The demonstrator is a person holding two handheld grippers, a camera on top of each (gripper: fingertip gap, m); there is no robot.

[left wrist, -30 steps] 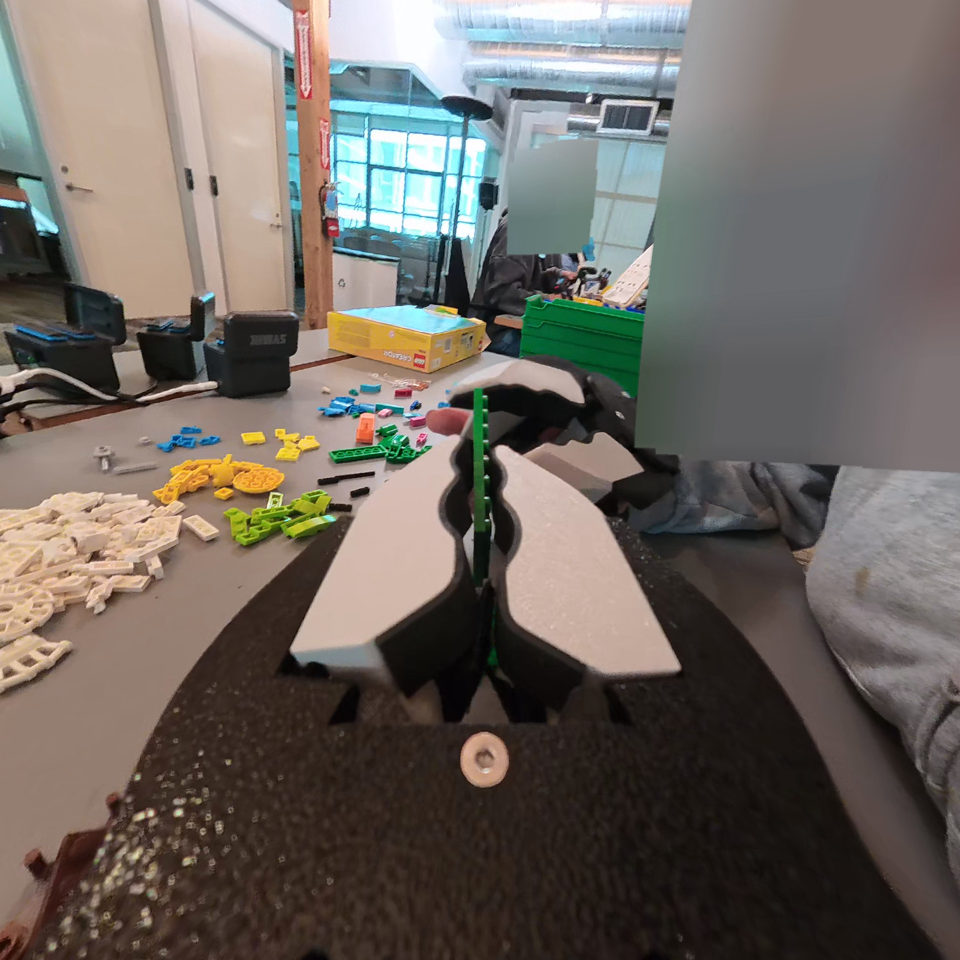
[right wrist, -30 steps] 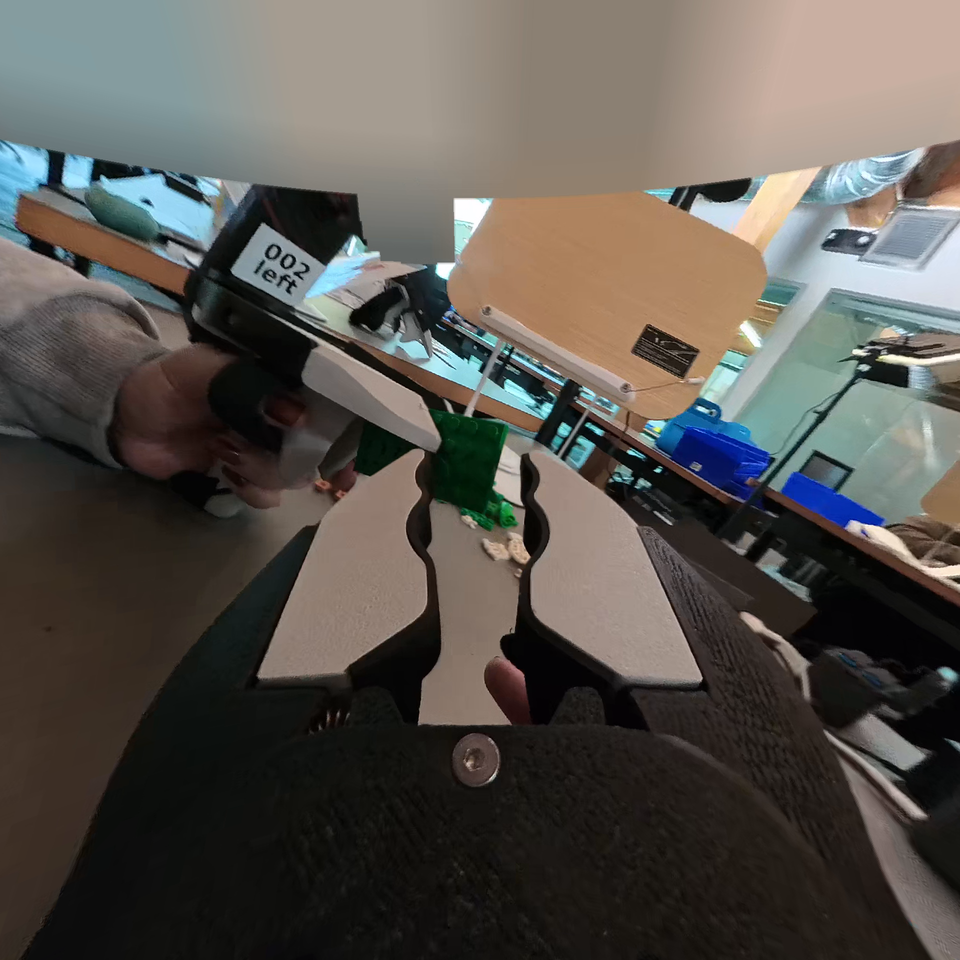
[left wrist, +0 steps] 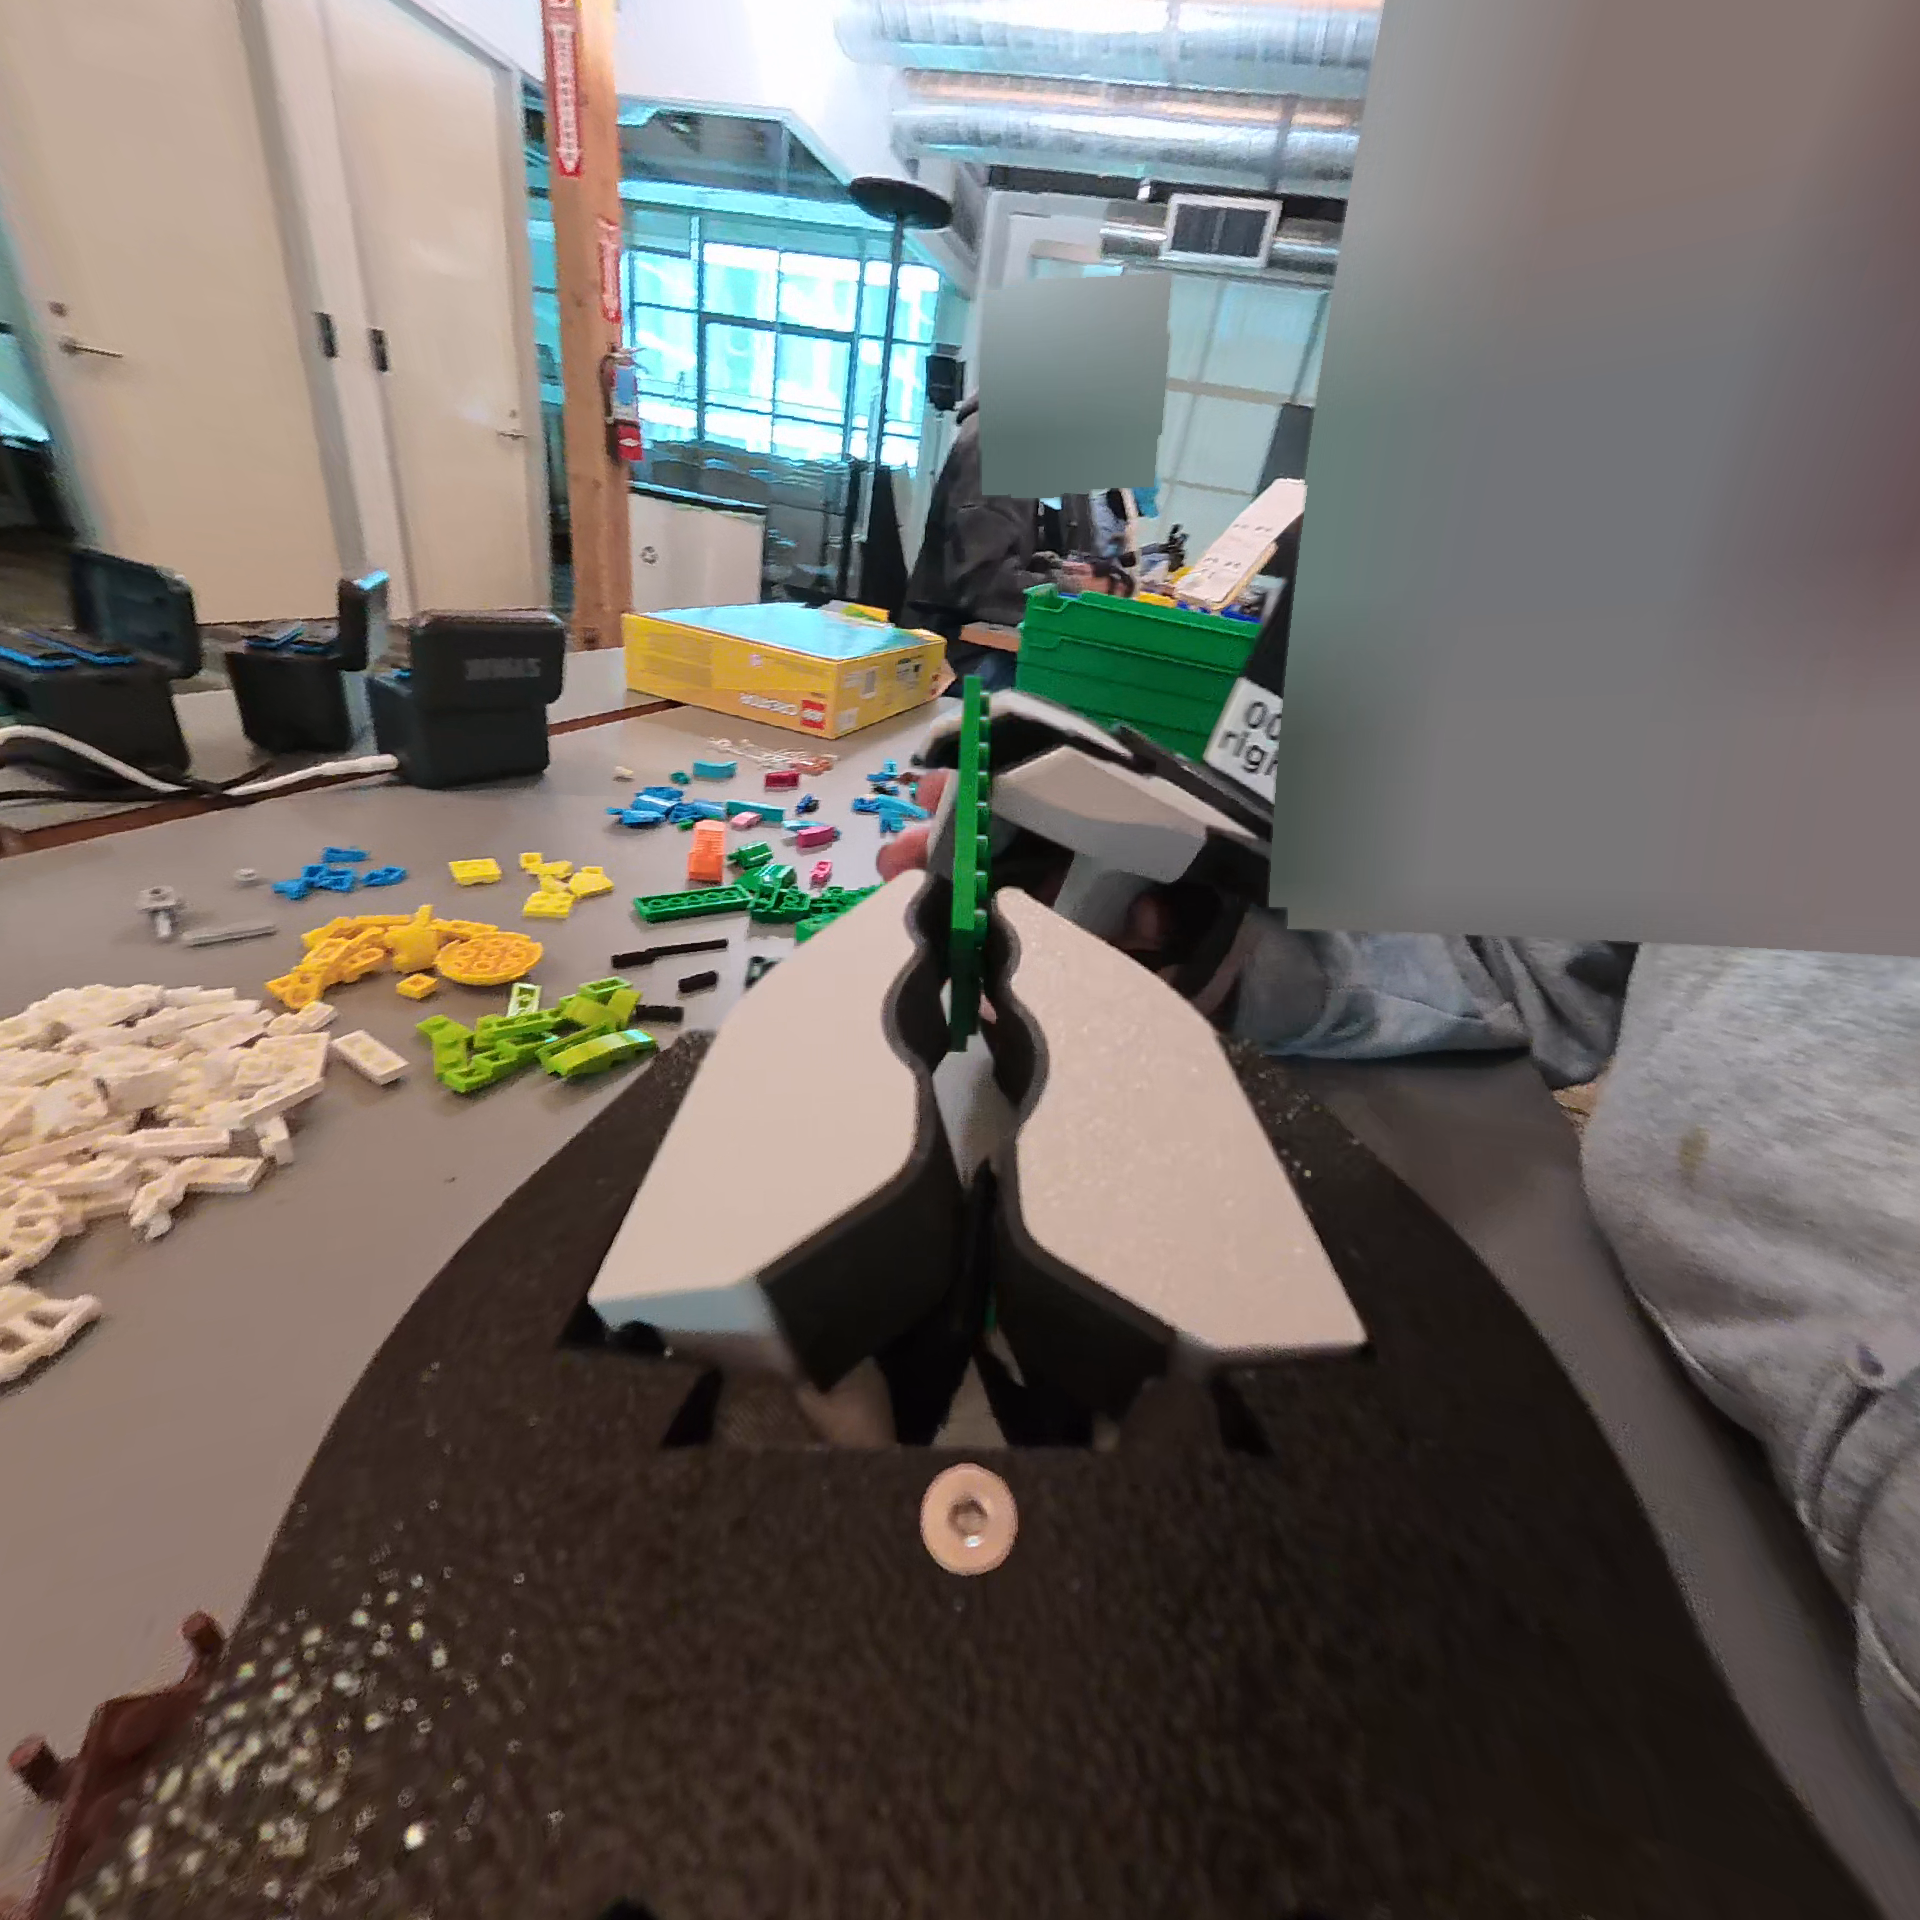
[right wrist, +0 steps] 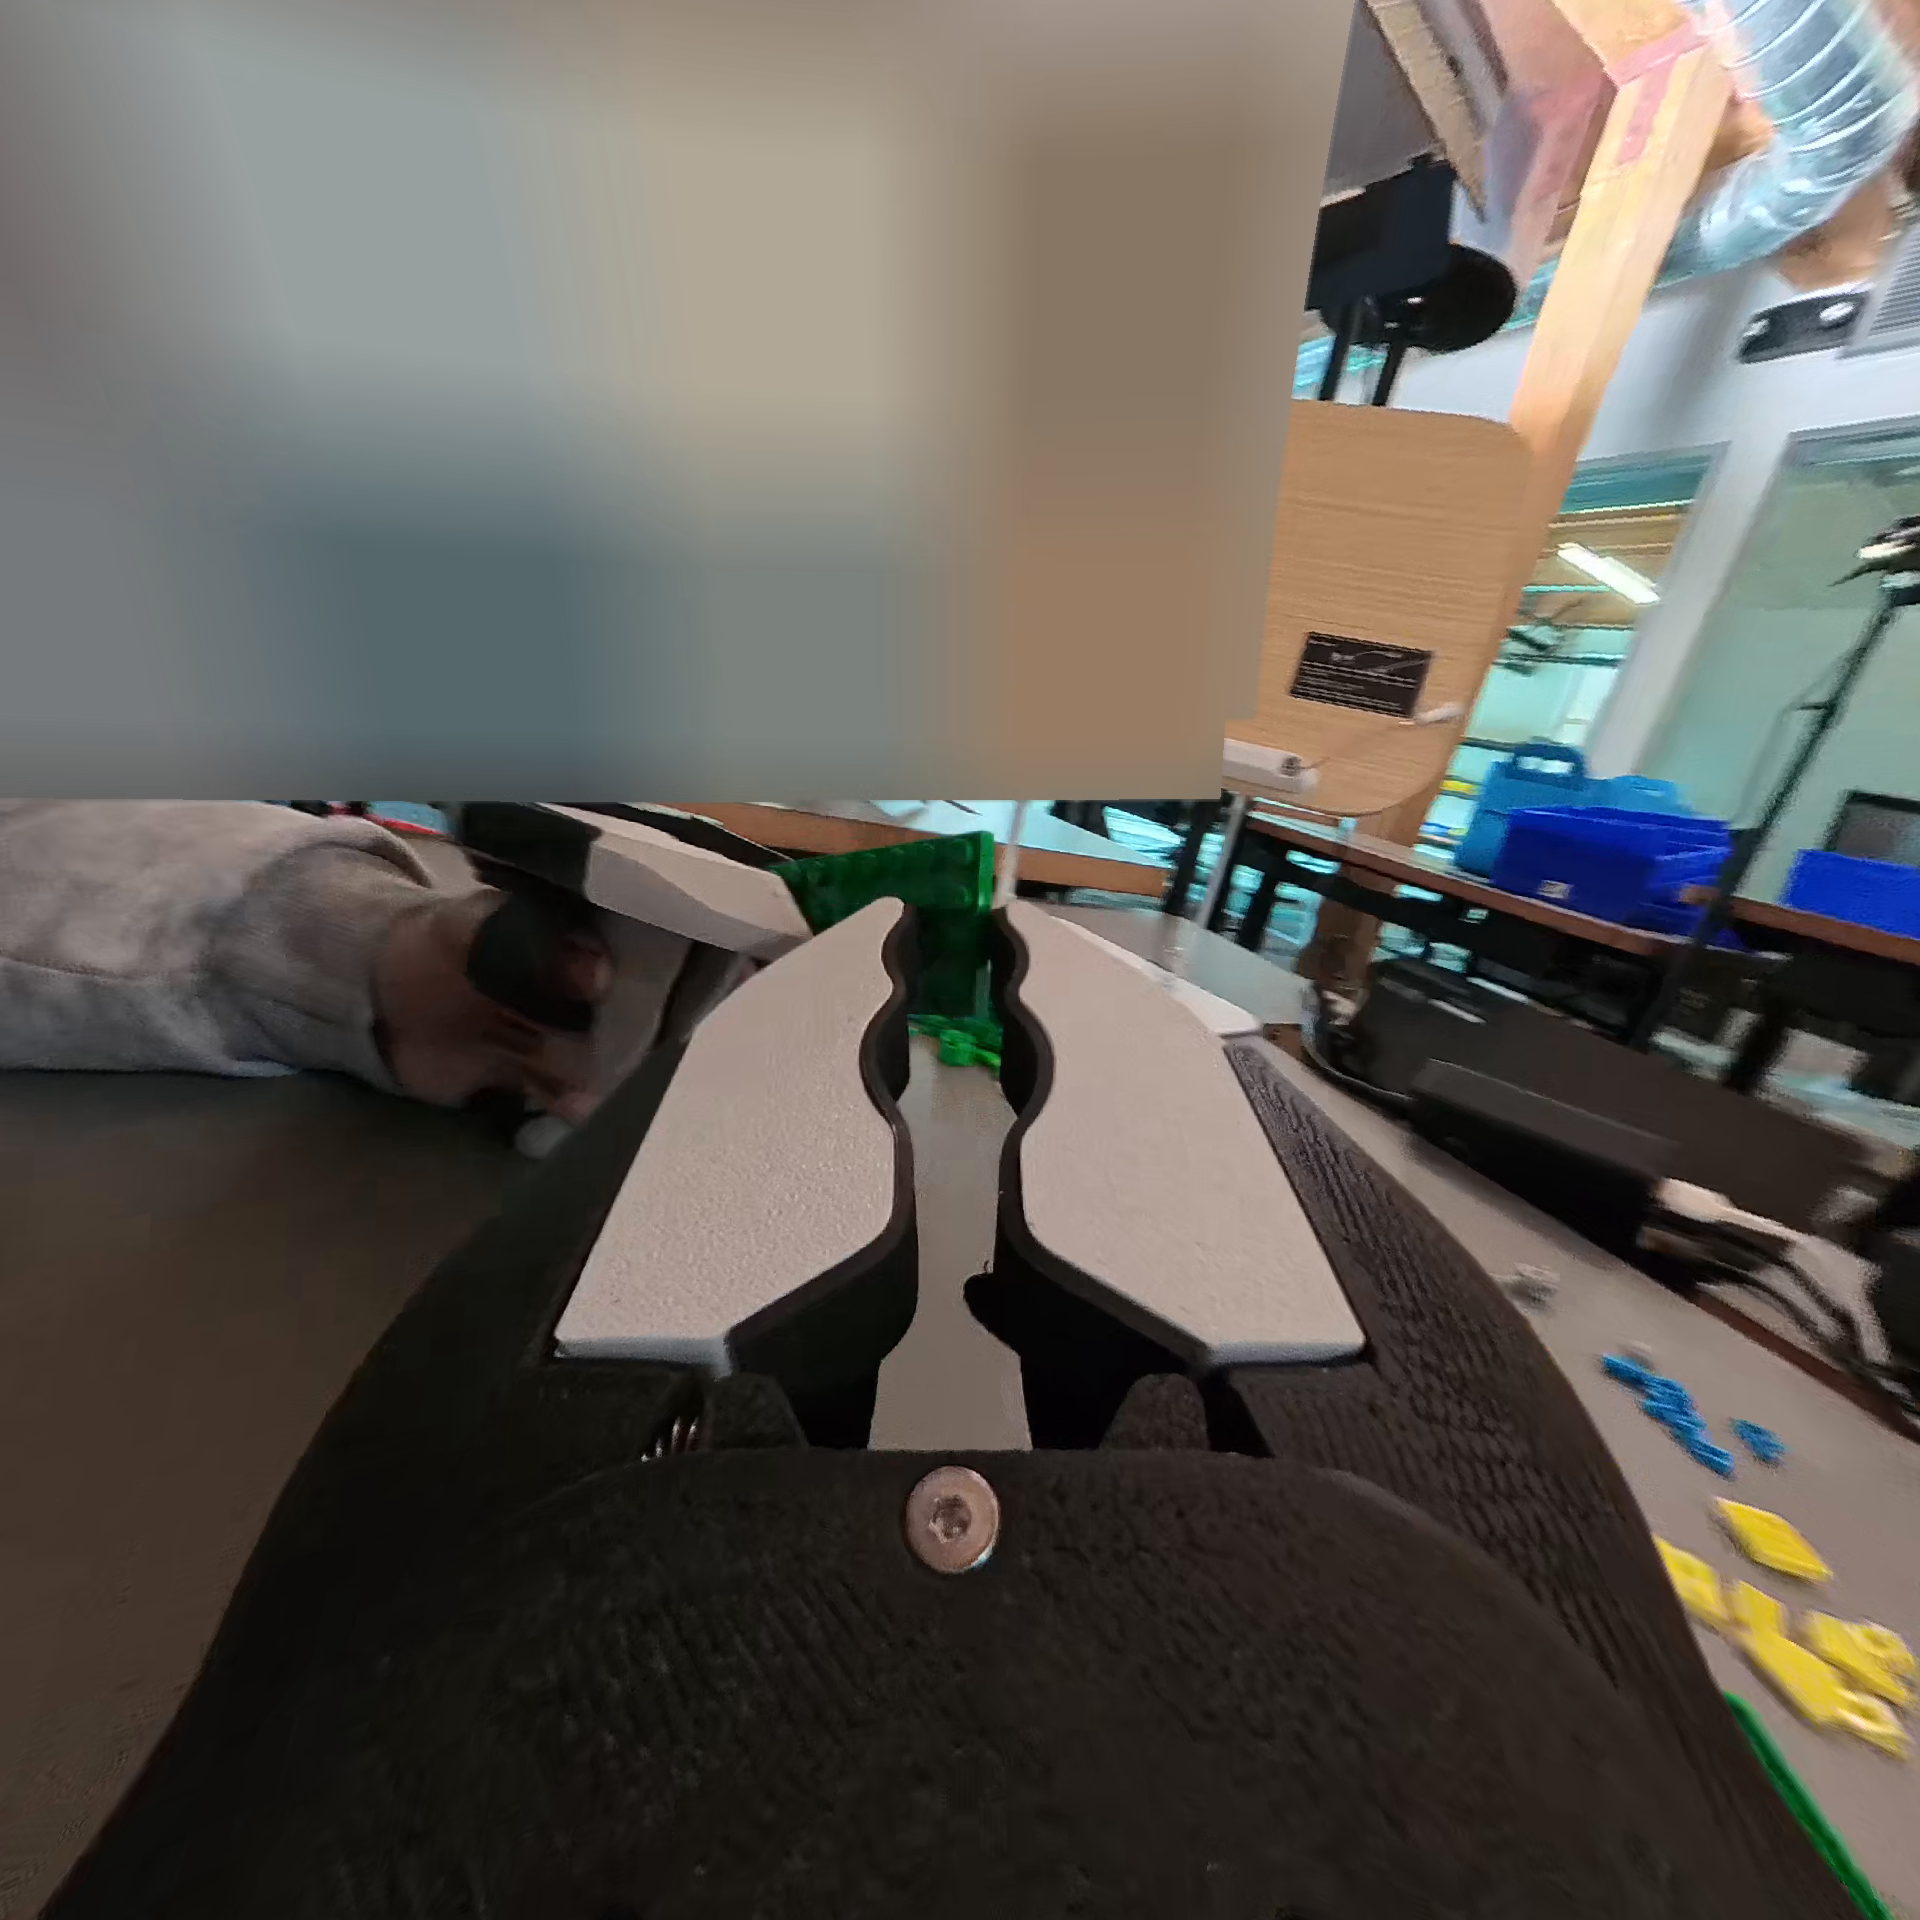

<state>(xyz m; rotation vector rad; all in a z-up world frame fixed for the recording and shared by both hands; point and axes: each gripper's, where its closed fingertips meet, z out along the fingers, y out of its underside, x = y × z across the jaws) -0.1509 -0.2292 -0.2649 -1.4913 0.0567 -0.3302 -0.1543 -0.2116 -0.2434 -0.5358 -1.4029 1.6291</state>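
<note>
While you hold the left gripper [left wrist: 961,935] up over the grey worktop [left wrist: 312,1299], its jaws are clamped on a thin green plate [left wrist: 971,831], which stands on edge between the 2 pads with its studs facing right. The plate sticks out well past the fingertips, so most of it is in the air above the worktop, not resting on anything.

Your right gripper [right wrist: 951,925] comes in from the other side, right up against the far part of that same plate. From its own camera the jaws stand a little apart and the plate fills the gap at the tips, but I can't tell if the pads actually press on it. From the left wrist view you can see 1 grey finger [left wrist: 1101,821] of it lying just beside the studded face.

Your left hand [right wrist: 488,997], in a grey sleeve, rests on the worktop behind the left gripper.

Loose bricks are spread over the worktop, sorted by colour: a white pile [left wrist: 114,1081] at the near left, lime green ones [left wrist: 540,1039] just beside it, yellow ones [left wrist: 416,951] behind, then blue [left wrist: 332,878], and dark green pieces [left wrist: 748,894] near the left gripper's tip. A yellow box [left wrist: 784,670] lies further back, with a stack of green bins [left wrist: 1132,665] to its right and 3 black cases [left wrist: 468,696] at the left.
</note>
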